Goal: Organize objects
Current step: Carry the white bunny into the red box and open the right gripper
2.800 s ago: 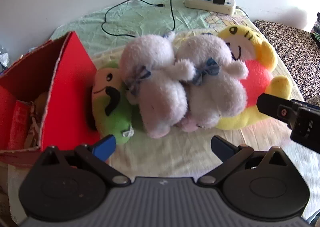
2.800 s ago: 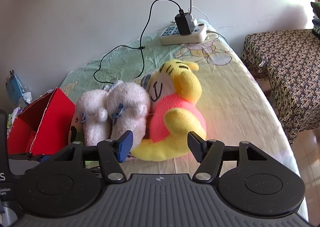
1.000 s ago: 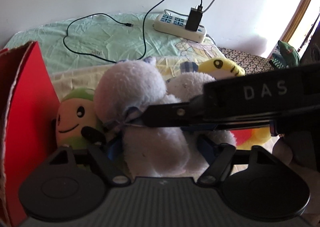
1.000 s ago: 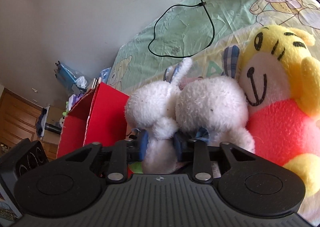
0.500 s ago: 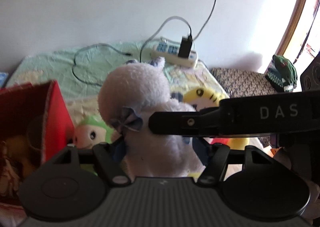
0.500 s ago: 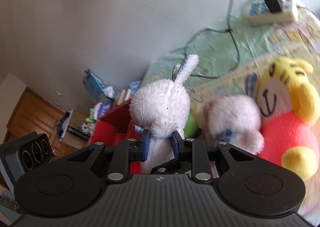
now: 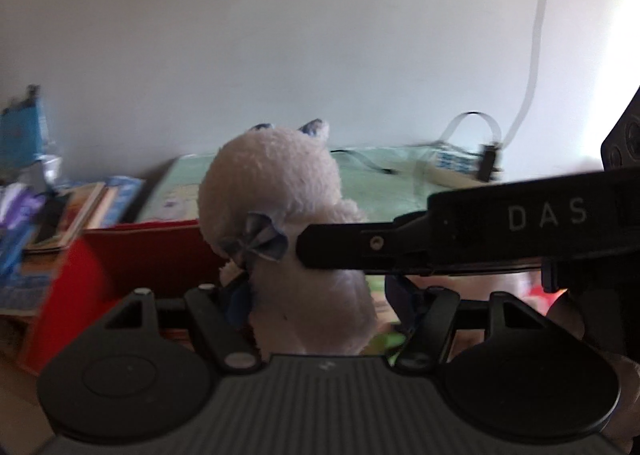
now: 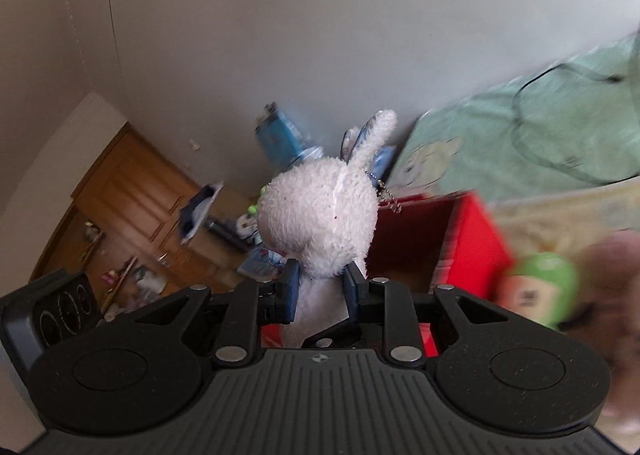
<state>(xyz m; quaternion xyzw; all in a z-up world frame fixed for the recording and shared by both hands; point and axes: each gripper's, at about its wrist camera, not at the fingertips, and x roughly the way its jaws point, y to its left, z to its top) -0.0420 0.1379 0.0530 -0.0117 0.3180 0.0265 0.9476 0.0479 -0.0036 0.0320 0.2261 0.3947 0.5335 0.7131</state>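
Both hand-held grippers have one white plush bunny (image 8: 320, 223) between them, lifted clear of the bed (image 8: 540, 135) and hanging just in front of the red box (image 8: 472, 239). The step in hand looks like the carry: the toy is on its way to the box, not yet over its opening.

The right hand-held gripper (image 8: 320, 291) is closed to a narrow gap on the bunny's neck, its blue pads pressing the fur in from both sides. The left hand-held gripper (image 7: 320, 305) stands half open around the bunny's body (image 7: 316, 295); its pads seem to touch the fur, though blur makes a firm hold hard to confirm. The right tool's black finger crosses the left view just beside the toy's bow (image 7: 262, 243).

The bunny is soft, shaggy pile, round-headed, with one long ear up and a thin ball chain (image 8: 386, 195) dangling at the head. It will squash and sag, so the grip at the neck carries it. The box is stiff red card with an open top and a raw, corrugated edge.

Next, the pair should travel together until the toy is above the box's opening, lower it, then release at the same time so the chain doesn't snag. A green plush (image 8: 540, 287) lies on the bed right of the box.
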